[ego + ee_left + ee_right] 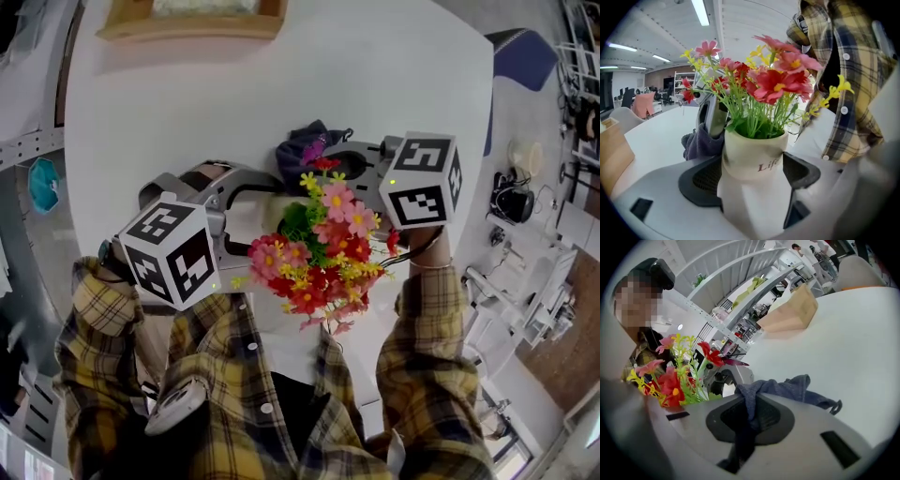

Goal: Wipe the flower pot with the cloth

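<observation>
The left gripper [752, 180] is clamped on the flower pot [754, 157], close against the plaid shirt [843, 70]. The right gripper [749, 425] pinches the cloth [787, 387] at the pot's 1 o'clock, and the flowers [323, 253] crowd between them. Bare table [234, 94] runs toward 12 o'clock as far as a wooden tray [192, 21]. The table's edge curves past at 3 o'clock.

From overhead the flowers [323, 248] covered the flower pot [754, 152] completely, and the cloth [302, 145] showed only as a dark bunch past the blooms. The wooden tray [192, 21] was sliced off by the top edge. In the left gripper [752, 187] view the pot's base sat buried between the jaws, its lettering [768, 166] only partly readable.
</observation>
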### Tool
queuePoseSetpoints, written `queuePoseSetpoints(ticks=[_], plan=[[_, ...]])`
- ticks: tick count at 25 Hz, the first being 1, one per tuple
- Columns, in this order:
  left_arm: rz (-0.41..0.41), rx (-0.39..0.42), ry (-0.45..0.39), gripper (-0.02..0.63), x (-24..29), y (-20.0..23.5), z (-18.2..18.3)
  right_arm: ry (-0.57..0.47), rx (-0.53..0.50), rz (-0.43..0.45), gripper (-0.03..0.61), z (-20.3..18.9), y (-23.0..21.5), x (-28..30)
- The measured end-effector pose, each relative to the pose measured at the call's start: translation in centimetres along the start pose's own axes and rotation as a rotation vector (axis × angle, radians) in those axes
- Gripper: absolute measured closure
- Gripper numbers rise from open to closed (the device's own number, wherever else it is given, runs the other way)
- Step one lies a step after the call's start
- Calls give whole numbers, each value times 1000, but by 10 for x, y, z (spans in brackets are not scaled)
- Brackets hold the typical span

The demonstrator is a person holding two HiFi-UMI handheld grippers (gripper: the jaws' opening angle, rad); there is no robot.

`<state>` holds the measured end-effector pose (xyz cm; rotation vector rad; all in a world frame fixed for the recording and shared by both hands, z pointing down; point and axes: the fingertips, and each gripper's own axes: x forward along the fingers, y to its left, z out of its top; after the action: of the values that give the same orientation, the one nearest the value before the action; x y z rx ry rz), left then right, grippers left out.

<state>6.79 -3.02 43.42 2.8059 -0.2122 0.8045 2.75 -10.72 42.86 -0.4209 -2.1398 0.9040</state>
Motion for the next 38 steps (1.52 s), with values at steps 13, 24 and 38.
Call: queuePoseSetpoints(ticks=[13, 24, 38], plan=[[346, -282, -296, 212, -75, 2, 17, -287, -44, -260, 568, 12, 1, -46], [571, -315, -467, 492, -146, 0, 112, -666, -216, -630, 568, 55, 74, -165], [738, -227, -603, 603, -189, -22, 226, -921, -413, -736, 568, 83, 221, -224]])
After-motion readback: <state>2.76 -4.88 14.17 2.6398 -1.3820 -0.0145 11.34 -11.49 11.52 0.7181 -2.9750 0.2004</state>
